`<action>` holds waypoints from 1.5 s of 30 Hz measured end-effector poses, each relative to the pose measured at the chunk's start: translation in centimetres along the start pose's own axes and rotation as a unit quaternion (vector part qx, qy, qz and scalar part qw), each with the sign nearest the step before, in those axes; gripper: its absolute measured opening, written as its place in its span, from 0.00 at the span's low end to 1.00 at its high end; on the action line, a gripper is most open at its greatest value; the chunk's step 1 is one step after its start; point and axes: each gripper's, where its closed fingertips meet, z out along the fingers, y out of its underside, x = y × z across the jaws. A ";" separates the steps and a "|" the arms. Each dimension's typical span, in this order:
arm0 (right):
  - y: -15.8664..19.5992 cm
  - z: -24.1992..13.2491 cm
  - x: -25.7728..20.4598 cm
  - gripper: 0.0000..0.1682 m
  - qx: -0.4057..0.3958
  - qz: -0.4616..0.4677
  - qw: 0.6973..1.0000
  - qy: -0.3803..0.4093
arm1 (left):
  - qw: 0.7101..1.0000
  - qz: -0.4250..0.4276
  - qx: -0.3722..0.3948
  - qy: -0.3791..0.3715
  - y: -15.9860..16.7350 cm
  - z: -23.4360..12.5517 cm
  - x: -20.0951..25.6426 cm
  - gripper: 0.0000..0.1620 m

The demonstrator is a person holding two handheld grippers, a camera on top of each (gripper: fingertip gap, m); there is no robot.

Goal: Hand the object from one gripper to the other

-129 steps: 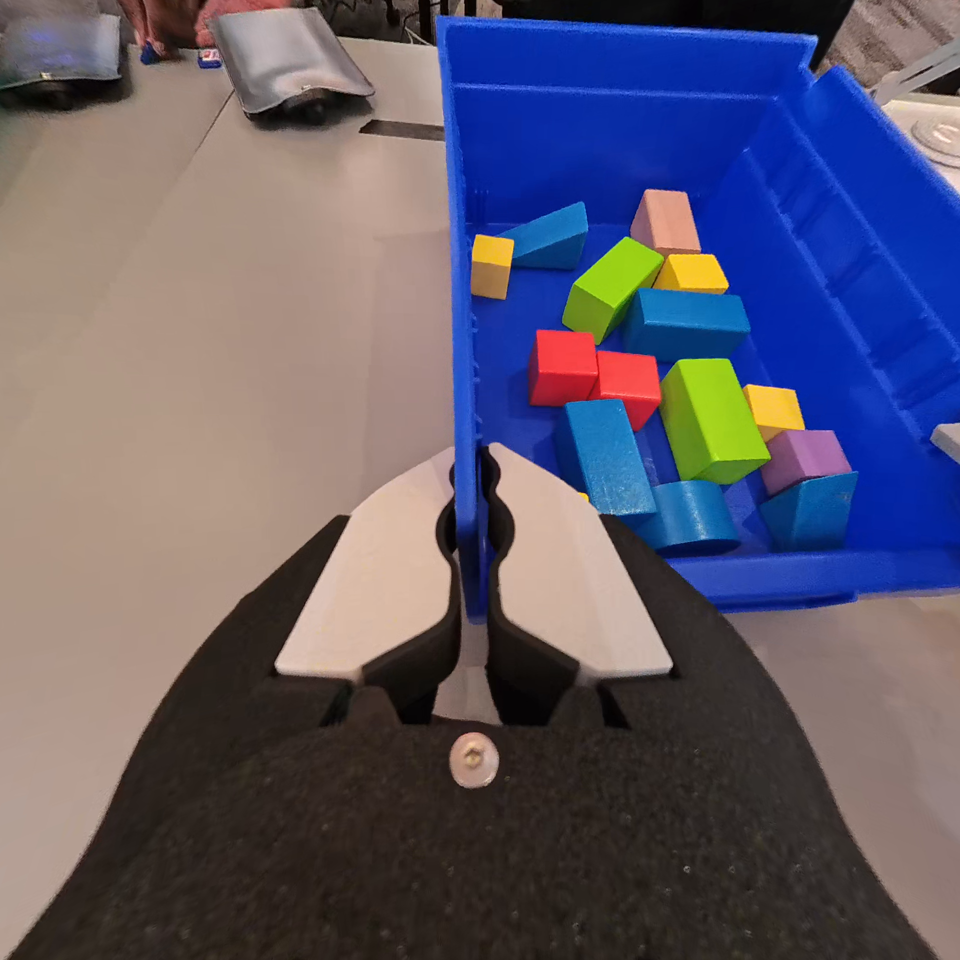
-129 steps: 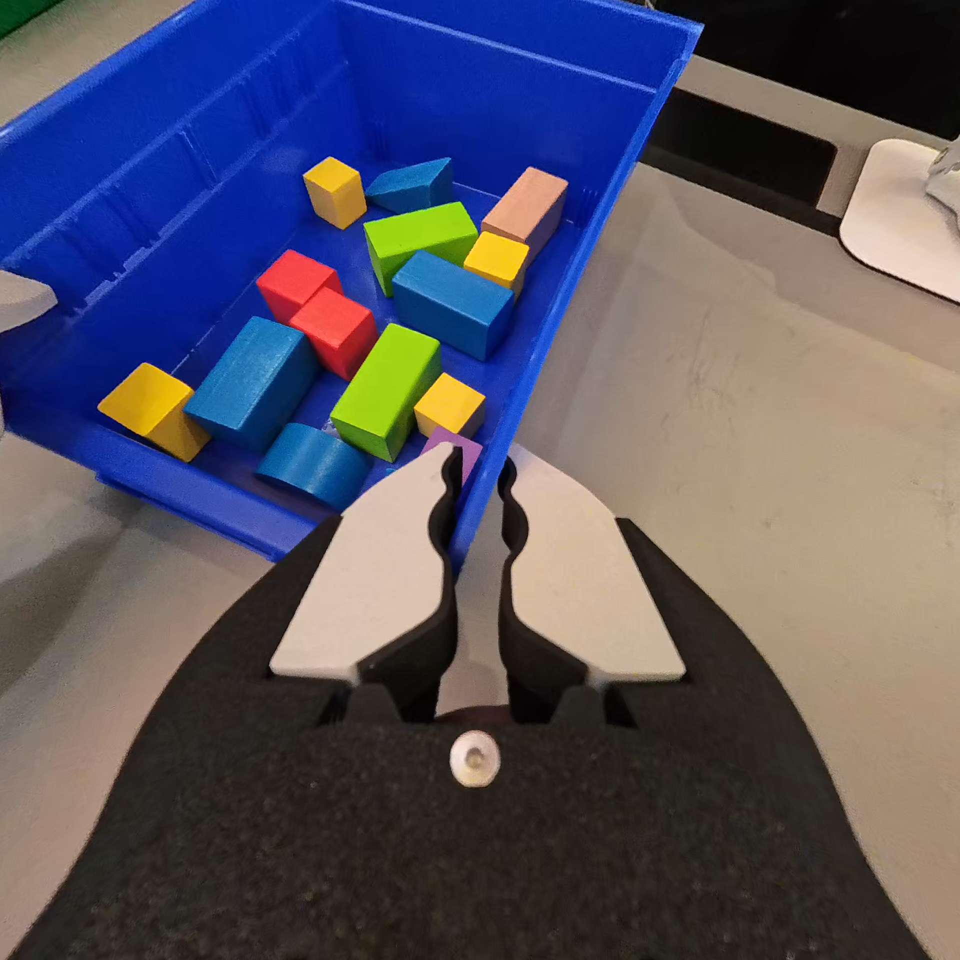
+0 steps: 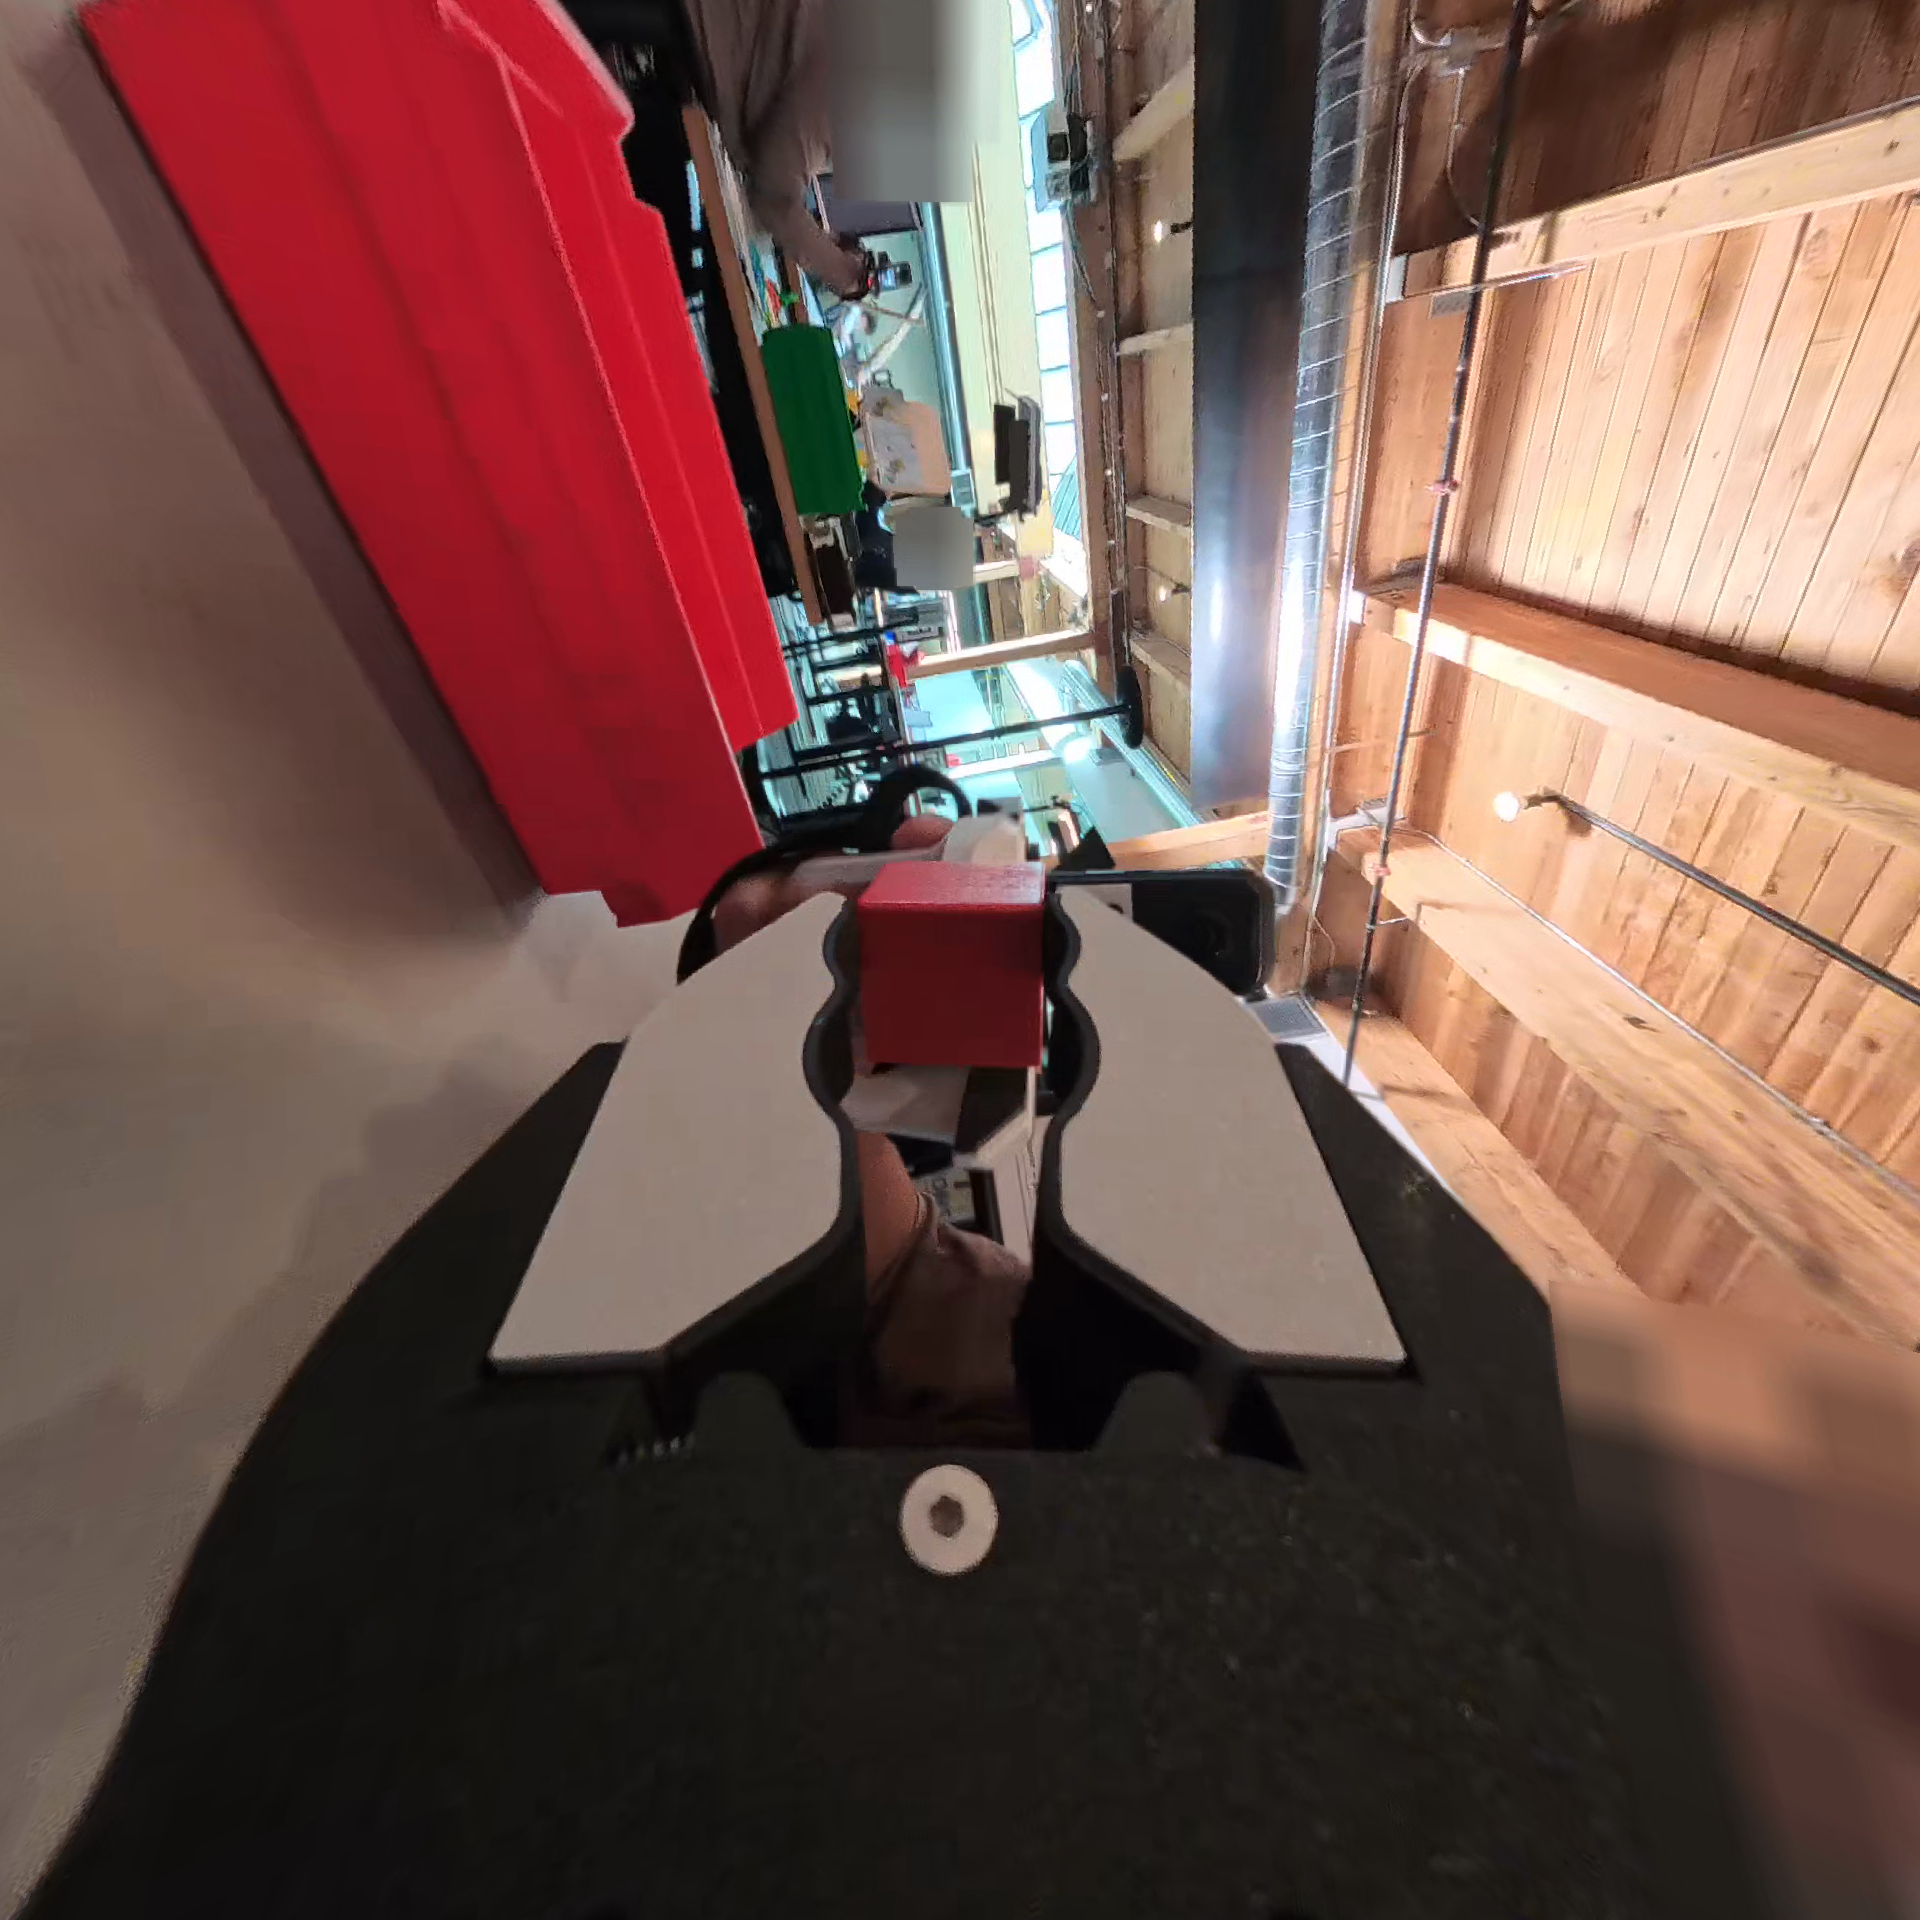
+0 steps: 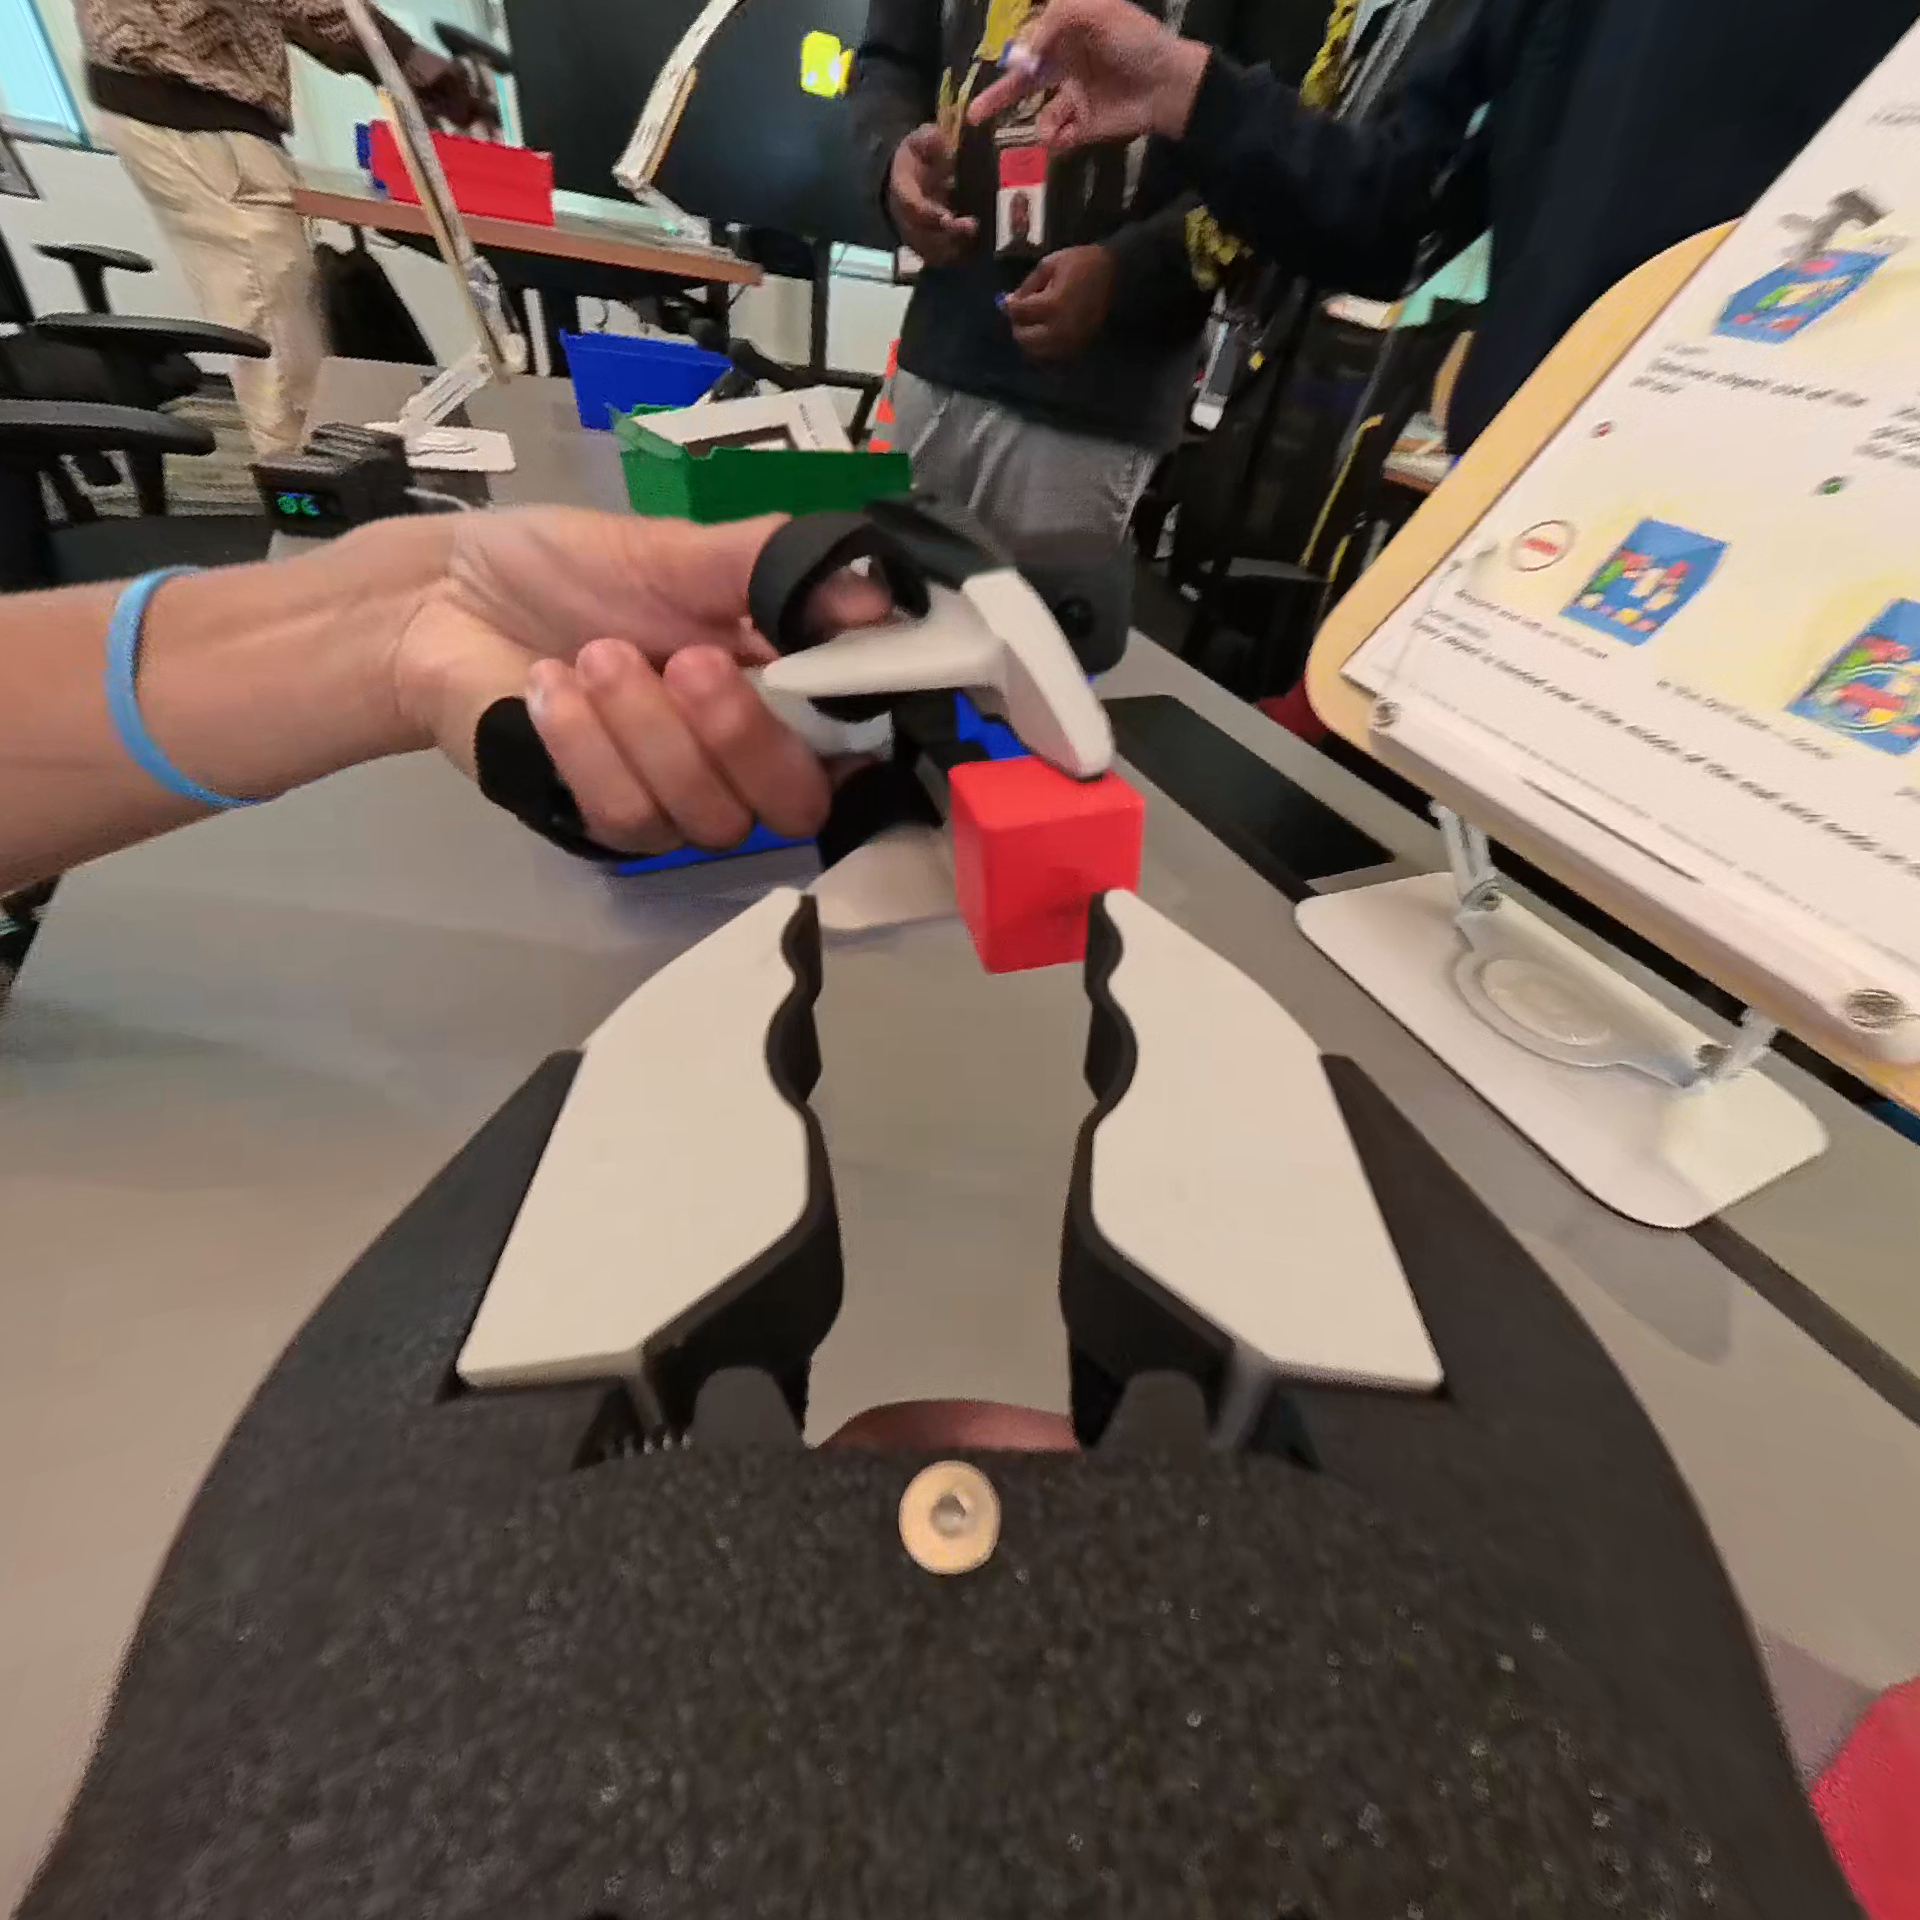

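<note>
Red cube (image 4: 1044,862) held aloft over the grey counter (image 4: 312,987), clamped between the jaws of the left gripper (image 3: 951,961), one grey finger (image 4: 1039,686) pressed on its top face. Seen in the right wrist view gripped by a hand (image 4: 582,675) with a blue wristband (image 4: 130,691). Right gripper (image 4: 951,920) just below and in front, jaws spread apart, its right fingertip (image 4: 1127,925) overlapping the cube's lower corner, contact unclear. Beside them on the counter, a stand (image 4: 1558,1049) bearing an instruction sheet (image 4: 1683,582). Behind, a green bin (image 4: 758,478) and people standing. Left wrist view rolled sideways, a red bin (image 3: 468,416) on the counter.
</note>
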 end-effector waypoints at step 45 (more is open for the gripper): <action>20.8 -11.4 23.8 0.20 -0.532 0.269 0.771 0.225 | 0.792 0.421 0.099 -0.431 17.2 -16.2 -7.4 0.34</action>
